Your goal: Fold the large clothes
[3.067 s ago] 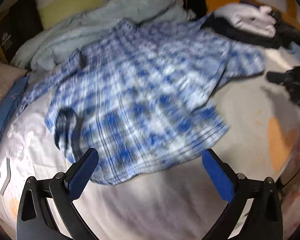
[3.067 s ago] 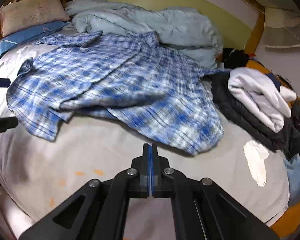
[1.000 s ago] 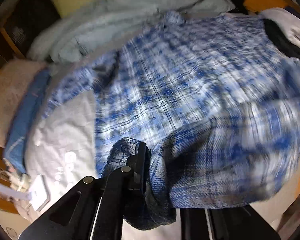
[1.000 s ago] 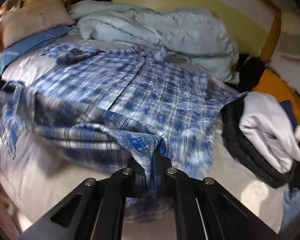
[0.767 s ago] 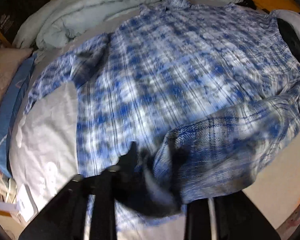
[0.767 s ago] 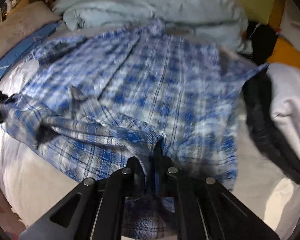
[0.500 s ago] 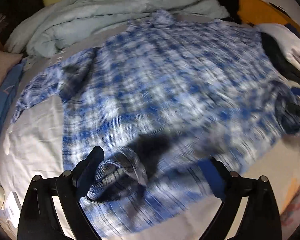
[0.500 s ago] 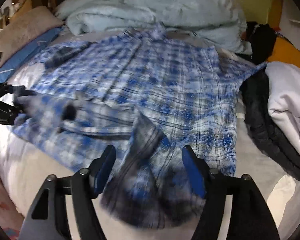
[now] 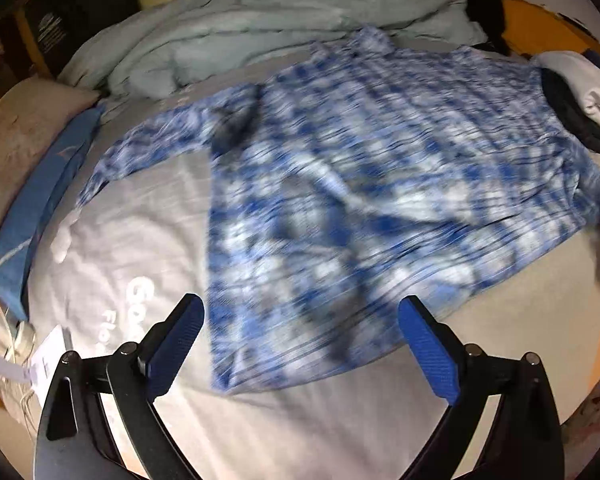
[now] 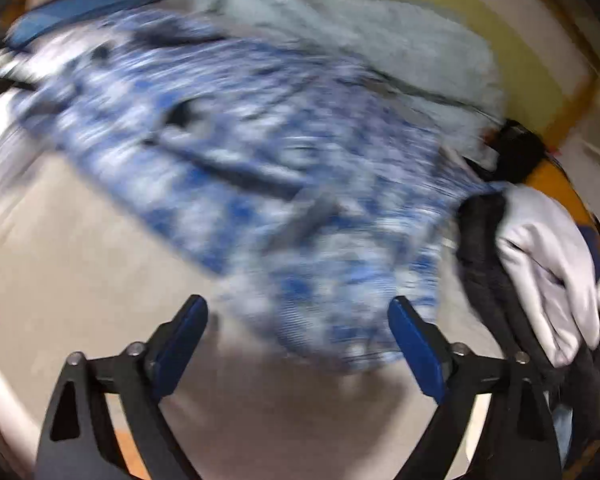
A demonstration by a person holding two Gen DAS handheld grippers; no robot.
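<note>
Plaid shirt [image 9: 364, 200] is spread flat on my grey bed sheet [image 9: 148, 240], nothing gripping it. Left gripper [image 9: 300, 344] is pitched steeply down over the near hem; its jaws have just been opening and now stand wide, blue pads [image 9: 176, 344] clear of the cloth, hem edge lying between them on the sheet. Right gripper [image 10: 296, 336] is also tilted down, jaws likewise just opening and spread wide, empty, with the shirt's lower corner below the gap. Right view is heavily motion-blurred, so I can't tell finer detail there.

Orientation in left view: collar at about 12 o'clock, hem at 6, so the long axis runs 12–6. One sleeve reaches out toward 9–10 o'clock. Pale blue duvet [image 9: 268, 12] is bunched beyond the collar at 12. Blue pillow [image 9: 48, 184] at 9. White folded garment [image 10: 548, 272] on a dark one at 3 in right view.
</note>
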